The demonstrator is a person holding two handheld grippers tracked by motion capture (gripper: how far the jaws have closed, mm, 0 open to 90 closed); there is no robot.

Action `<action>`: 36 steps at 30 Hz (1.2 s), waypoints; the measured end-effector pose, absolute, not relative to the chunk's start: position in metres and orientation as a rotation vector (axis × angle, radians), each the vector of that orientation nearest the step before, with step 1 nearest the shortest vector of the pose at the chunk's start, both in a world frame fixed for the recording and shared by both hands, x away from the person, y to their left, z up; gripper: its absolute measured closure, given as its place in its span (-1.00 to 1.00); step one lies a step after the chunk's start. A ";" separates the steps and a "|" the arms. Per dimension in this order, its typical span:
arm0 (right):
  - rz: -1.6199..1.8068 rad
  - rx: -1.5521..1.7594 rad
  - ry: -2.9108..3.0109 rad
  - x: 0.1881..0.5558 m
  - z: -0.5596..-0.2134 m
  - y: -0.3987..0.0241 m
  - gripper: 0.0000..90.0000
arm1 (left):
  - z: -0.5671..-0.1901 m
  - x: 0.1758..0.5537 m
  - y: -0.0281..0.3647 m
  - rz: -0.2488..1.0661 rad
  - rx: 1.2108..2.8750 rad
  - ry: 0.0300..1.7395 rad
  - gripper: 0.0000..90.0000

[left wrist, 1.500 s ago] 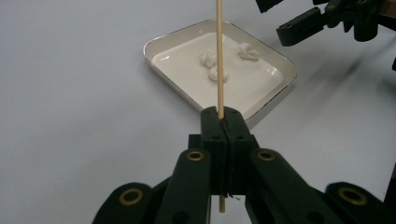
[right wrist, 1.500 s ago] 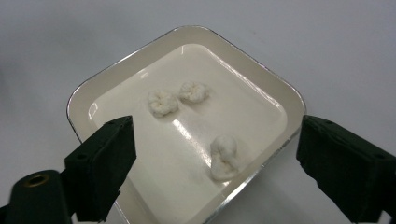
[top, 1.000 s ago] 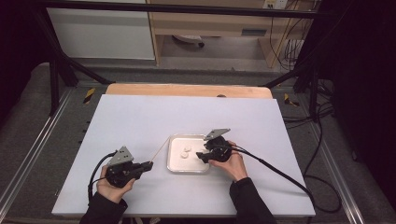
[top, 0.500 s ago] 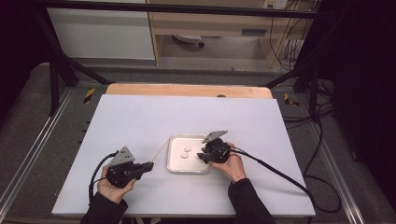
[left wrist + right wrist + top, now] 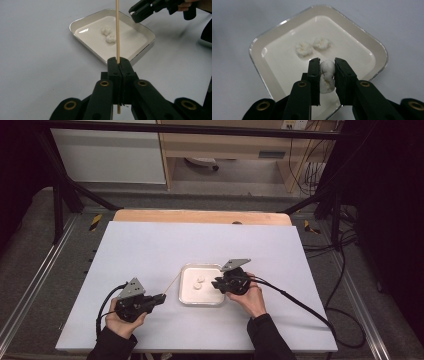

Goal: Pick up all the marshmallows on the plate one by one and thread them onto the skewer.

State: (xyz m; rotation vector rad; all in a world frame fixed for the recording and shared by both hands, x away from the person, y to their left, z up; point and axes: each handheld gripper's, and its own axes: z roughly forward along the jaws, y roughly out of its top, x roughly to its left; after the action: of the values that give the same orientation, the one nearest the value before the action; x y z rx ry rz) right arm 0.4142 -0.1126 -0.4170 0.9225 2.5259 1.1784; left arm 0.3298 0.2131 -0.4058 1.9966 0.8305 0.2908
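White table (image 5: 150, 250), left tool (image 5: 161, 297) clamped on wooden stick (image 5: 117, 30), right tool (image 5: 327, 65) closing, pinching cotton ball (image 5: 327, 76)

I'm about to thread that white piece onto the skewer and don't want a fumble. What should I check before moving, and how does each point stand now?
1. Left gripper clamped on the wooden skewer: ok, jaws shut on it.
2. Right gripper has the white piece: ok, its jaws have just been closing and the pads press on both its sides.
3. Skewer free end pointing toward the tray: ok, it slants that way in the high view.
4. Skewer tip sharp and unbroken: cannot tell, it runs out of the left gripper view.
5. Two other pieces staying in the tray: ok.
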 end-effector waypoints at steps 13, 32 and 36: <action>1.517 0.878 2.396 0.386 -0.364 -0.136 0.68 | -0.403 0.323 0.195 0.264 1.984 0.767 0.97; 1.847 0.880 2.289 0.378 -0.341 -0.148 0.69 | -0.400 0.309 0.164 0.246 1.999 0.628 0.97; 1.884 0.876 2.300 0.378 -0.344 -0.145 0.70 | -0.400 0.308 0.163 0.248 1.999 0.621 0.97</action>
State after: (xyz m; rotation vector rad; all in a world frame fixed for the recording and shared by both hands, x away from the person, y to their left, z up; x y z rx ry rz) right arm 0.3785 -0.1447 -0.3436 0.8760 2.2997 1.8841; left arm 0.3077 0.1629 -0.3997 1.9987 0.6208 0.2477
